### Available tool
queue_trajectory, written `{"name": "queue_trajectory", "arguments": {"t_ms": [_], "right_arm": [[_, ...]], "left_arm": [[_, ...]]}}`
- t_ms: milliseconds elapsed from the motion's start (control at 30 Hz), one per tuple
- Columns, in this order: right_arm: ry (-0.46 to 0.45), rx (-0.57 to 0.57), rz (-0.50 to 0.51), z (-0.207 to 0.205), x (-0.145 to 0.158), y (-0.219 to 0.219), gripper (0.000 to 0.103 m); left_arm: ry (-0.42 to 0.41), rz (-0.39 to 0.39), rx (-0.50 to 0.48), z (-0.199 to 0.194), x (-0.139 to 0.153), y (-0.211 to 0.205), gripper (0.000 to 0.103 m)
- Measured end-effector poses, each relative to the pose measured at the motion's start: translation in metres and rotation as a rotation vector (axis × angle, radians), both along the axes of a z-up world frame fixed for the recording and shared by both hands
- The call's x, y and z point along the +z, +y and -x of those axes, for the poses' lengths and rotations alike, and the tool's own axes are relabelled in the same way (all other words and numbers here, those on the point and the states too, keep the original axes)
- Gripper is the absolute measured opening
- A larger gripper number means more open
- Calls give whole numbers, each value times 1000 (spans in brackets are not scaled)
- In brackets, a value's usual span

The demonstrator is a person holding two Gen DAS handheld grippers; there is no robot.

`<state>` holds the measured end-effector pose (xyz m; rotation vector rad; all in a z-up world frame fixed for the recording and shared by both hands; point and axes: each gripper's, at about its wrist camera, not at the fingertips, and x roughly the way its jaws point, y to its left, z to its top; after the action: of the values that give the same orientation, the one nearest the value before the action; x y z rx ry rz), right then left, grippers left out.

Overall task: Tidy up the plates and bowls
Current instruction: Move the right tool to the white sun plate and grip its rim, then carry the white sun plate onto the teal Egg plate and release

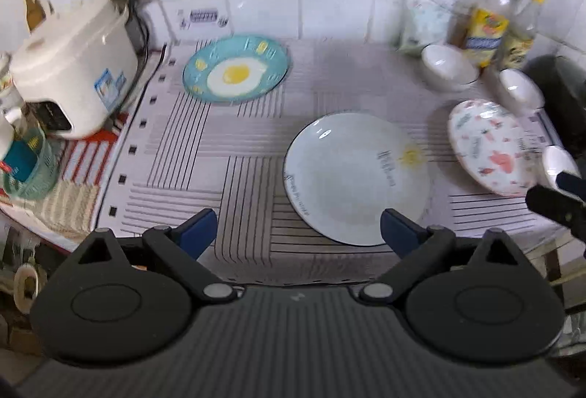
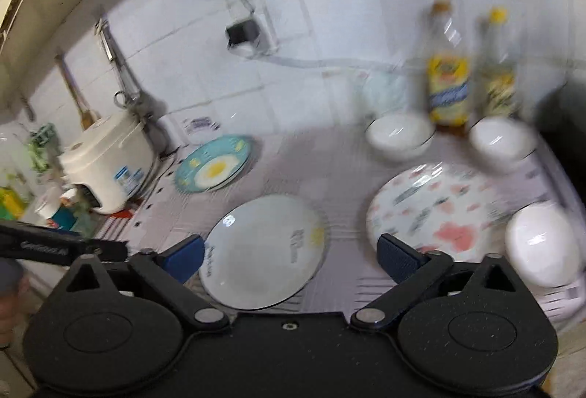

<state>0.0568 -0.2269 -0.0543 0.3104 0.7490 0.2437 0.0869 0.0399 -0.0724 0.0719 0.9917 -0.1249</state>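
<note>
A pale plate (image 1: pixel 357 178) with a small sun print lies at the middle of the table; it also shows in the right wrist view (image 2: pixel 265 251). A teal plate with a fried-egg print (image 1: pixel 236 68) (image 2: pixel 214 169) lies at the back left. A pink-patterned plate (image 1: pixel 489 147) (image 2: pixel 436 209) lies at the right. Three white bowls stand near it: one at the back (image 1: pixel 447 68) (image 2: pixel 399 136), one by the bottles (image 1: pixel 520 90) (image 2: pixel 501 141), one at the front right (image 1: pixel 558 165) (image 2: pixel 542 249). My left gripper (image 1: pixel 298 231) is open above the table's front edge. My right gripper (image 2: pixel 291 257) is open between the pale and pink plates.
A white rice cooker (image 1: pixel 73 68) (image 2: pixel 110 159) stands at the left with jars and a teal basket (image 1: pixel 29 163). Oil bottles (image 1: pixel 490 20) (image 2: pixel 448 75) stand at the back right against the tiled wall. A dark pot (image 1: pixel 560 97) sits at the far right.
</note>
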Motion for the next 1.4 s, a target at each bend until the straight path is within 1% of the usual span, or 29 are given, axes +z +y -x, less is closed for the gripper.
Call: {"name": "queue_trajectory", "arguments": {"t_ms": [33, 67, 100, 167, 200, 233, 267, 300, 333, 400, 467, 500, 533, 567, 600, 633, 667, 700, 767, 833, 867, 900, 933, 1000, 1067, 1100, 1233, 1333, 1400], "right_arm": [[33, 15, -21, -10, -15, 1, 93], [63, 21, -33, -16, -25, 3, 92], [90, 23, -59, -26, -40, 4, 91], [128, 27, -97, -39, -67, 7, 84], [146, 26, -107, -46, -81, 9, 79], [165, 24, -107, -53, -95, 11, 75], [179, 24, -112, -53, -104, 14, 72], [197, 22, -114, -57, -114, 16, 68], [219, 13, -121, -61, -124, 18, 66], [238, 2, -154, -64, -134, 16, 63], [237, 3, -163, -67, -141, 18, 57], [239, 1, -167, -69, -144, 19, 51], [247, -7, -175, -72, -147, 20, 41], [260, -16, -192, -75, -151, 20, 34], [274, -24, -200, -77, -154, 20, 21], [283, -34, -196, -79, -156, 21, 18], [279, -35, -183, -80, -157, 21, 18], [276, -35, -180, -80, -157, 21, 18], [275, -60, -204, -78, -160, 19, 17], [282, -90, -240, -78, -164, 19, 16], [290, -100, -257, -78, -167, 19, 16], [296, -106, -267, -79, -170, 19, 16], [287, -109, -264, -81, -171, 21, 16], [284, -98, -250, -84, -169, 23, 16], [271, -48, -197, -86, -163, 27, 17], [269, -42, -186, -84, -162, 27, 18], [264, -56, -190, -82, -154, 29, 19], [237, -65, -191, -83, -143, 29, 19], [207, -64, -193, -88, -135, 29, 19]], "left_arm": [[23, 5, 6, -11, -15, 1, 92], [42, 5, 24, -20, -29, 2, 90], [60, 0, 45, -28, -41, 3, 86], [91, 19, 64, -45, -68, 6, 84], [100, 19, 73, -50, -78, 6, 83], [104, 24, 78, -55, -88, 7, 80], [92, 32, 70, -59, -96, 8, 77], [80, 41, 52, -61, -101, 6, 77], [78, 37, 35, -64, -106, 4, 78], [77, 5, 33, -73, -116, 3, 77], [93, 10, 27, -82, -127, 5, 77], [108, 18, 24, -87, -130, 6, 72], [127, 25, 20, -92, -136, 8, 64], [149, 29, 21, -97, -140, 10, 59], [176, 49, 19, -102, -144, 12, 55], [191, 84, 14, -105, -146, 15, 47], [204, 111, 7, -109, -147, 16, 43], [214, 117, 1, -112, -147, 15, 40], [226, 128, -21, -115, -149, 12, 39], [233, 168, -31, -116, -154, 14, 38], [238, 179, -33, -118, -154, 14, 35], [243, 185, -51, -119, -154, 13, 25], [248, 178, -75, -121, -153, 11, 26], [242, 135, -119, -122, -152, 5, 27], [247, 114, -140, -124, -150, 3, 27], [246, 106, -153, -123, -149, 3, 27], [232, 64, -225, -125, -135, 2, 27], [219, 69, -256, -134, -120, 5, 27], [213, 86, -255, -144, -112, 7, 27]]}}
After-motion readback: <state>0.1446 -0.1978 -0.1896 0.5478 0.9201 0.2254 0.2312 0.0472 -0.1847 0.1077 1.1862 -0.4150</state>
